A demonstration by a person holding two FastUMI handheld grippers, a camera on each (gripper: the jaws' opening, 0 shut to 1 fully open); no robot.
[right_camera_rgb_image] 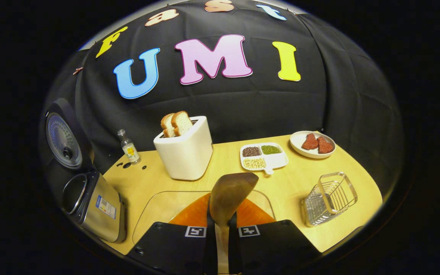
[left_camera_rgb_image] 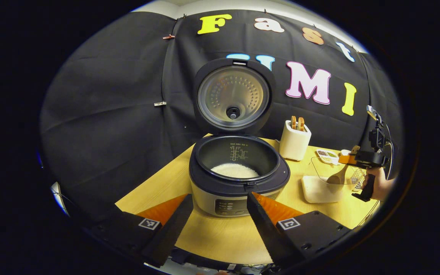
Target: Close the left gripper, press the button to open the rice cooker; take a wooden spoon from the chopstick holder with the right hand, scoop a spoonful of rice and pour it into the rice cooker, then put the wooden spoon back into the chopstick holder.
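Plainly, in the left gripper view the left gripper point(left_camera_rgb_image: 216, 217) has its fingers spread with nothing between them, and the rice cooker point(left_camera_rgb_image: 239, 179) sits just beyond the tips, centred between them, its lid point(left_camera_rgb_image: 233, 95) standing upright so the pot is open for pouring; white rice point(left_camera_rgb_image: 234, 170) lies in the bottom. Off beyond the right finger, a hand point(left_camera_rgb_image: 380, 185) holds the right gripper point(left_camera_rgb_image: 351, 160) above a clear container point(left_camera_rgb_image: 329, 172), with the wooden spoon point(left_camera_rgb_image: 337, 176) angled bowl-down toward it, which looks like the scooping step. In the right gripper view the fingers are pressed onto the wooden spoon's handle, its bowl rising just ahead of the tips, over the clear container's rim point(right_camera_rgb_image: 147, 206). Ahead and left of the fingers stands a white toaster point(right_camera_rgb_image: 185, 152); the rice cooker is far left, and a wire basket point(right_camera_rgb_image: 330, 198) sits to the right on the counter point(right_camera_rgb_image: 292, 183).
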